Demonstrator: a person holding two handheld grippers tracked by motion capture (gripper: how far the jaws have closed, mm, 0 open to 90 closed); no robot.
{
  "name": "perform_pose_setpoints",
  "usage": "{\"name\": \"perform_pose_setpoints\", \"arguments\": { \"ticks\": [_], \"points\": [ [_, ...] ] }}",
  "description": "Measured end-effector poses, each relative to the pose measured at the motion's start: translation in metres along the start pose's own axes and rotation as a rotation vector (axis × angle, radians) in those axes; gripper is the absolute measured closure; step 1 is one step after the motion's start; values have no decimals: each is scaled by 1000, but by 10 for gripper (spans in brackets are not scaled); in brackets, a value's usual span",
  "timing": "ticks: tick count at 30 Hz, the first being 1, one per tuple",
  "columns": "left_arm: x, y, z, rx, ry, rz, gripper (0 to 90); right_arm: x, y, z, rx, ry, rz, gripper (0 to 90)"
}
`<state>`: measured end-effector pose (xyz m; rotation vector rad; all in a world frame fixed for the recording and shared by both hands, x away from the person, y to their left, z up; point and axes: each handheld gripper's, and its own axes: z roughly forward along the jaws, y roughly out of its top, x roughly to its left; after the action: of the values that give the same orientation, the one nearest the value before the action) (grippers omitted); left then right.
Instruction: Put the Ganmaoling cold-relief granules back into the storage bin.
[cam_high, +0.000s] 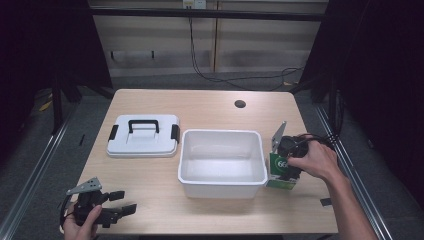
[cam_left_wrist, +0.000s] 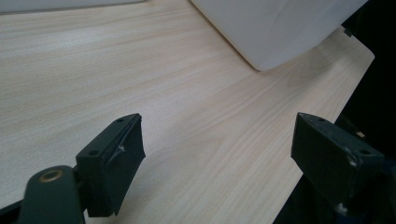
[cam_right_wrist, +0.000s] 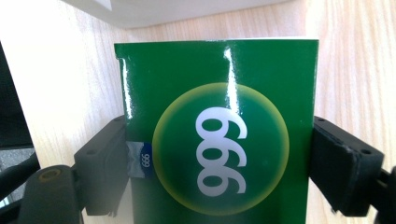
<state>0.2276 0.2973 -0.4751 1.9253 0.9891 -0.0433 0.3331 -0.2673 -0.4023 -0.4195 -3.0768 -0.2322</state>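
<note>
A green box (cam_high: 278, 175) with a white "999" in a yellow-green circle sits just right of the white bin (cam_high: 220, 190), low at the tabletop. My right gripper (cam_high: 286, 174) is shut on it, a hand holding the gripper from the right. In the right gripper view both black jaws press the sides of the green box (cam_right_wrist: 219, 79); I cannot tell if it rests on the wood. My left gripper (cam_high: 125, 201) lies near the table's front left edge, open. Its jaws stand wide apart over bare wood in the left gripper view (cam_left_wrist: 219, 149).
The empty white bin takes the table's middle; its corner (cam_left_wrist: 275, 28) is ahead of the left gripper. A white lid (cam_high: 142, 147) with a black handle and clips lies left of the bin. A round hole (cam_high: 240, 104) is in the far tabletop (cam_high: 200, 107).
</note>
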Motion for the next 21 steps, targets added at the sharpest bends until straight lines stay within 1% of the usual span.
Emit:
{"name": "perform_pose_setpoints", "arguments": {
  "ticks": [1, 4, 5, 7, 8, 11, 12, 13, 14, 15, 16, 20, 21],
  "points": [
    [0, 0, 0, 0, -1, 1, 171, 0, -1, -1, 6, 0, 0, 156],
    [0, 0, 0, 0, -1, 0, 171, 1, -2, -4, 2, 3, 0, 156],
    [0, 0, 0, -1, -1, 0, 171, 2, -3, -5, 2, 1, 11, 157],
    [0, 0, 0, -1, 0, 0, 171, 2, -4, -7, -2, -4, 13, 156],
    [0, 0, 0, 0, -1, 0, 171, 2, -5, -9, 2, -1, 4, 157],
    [0, 0, 0, -1, -1, 0, 171, 4, -6, -13, -5, -14, 3, 157],
    [0, 0, 0, -1, 0, 0, 171, 5, -7, -14, -8, -9, 11, 157],
    [0, 0, 0, 1, 1, 1, 171, 5, -7, -15, -11, -5, 8, 157],
    [0, 0, 0, 0, 0, 0, 171, 5, -7, -16, -3, -2, 14, 157],
    [0, 0, 0, 0, -1, 2, 171, 5, -8, -17, -12, -8, 11, 157],
    [0, 0, 0, -2, -2, 1, 171, 5, -9, -18, -12, -2, 8, 157],
    [0, 0, 0, -3, -3, 2, 171, 6, -12, -22, -25, -8, 19, 157],
    [0, 0, 0, -4, -3, 3, 170, 7, -13, -23, -28, -14, 33, 157]
  ]
}}
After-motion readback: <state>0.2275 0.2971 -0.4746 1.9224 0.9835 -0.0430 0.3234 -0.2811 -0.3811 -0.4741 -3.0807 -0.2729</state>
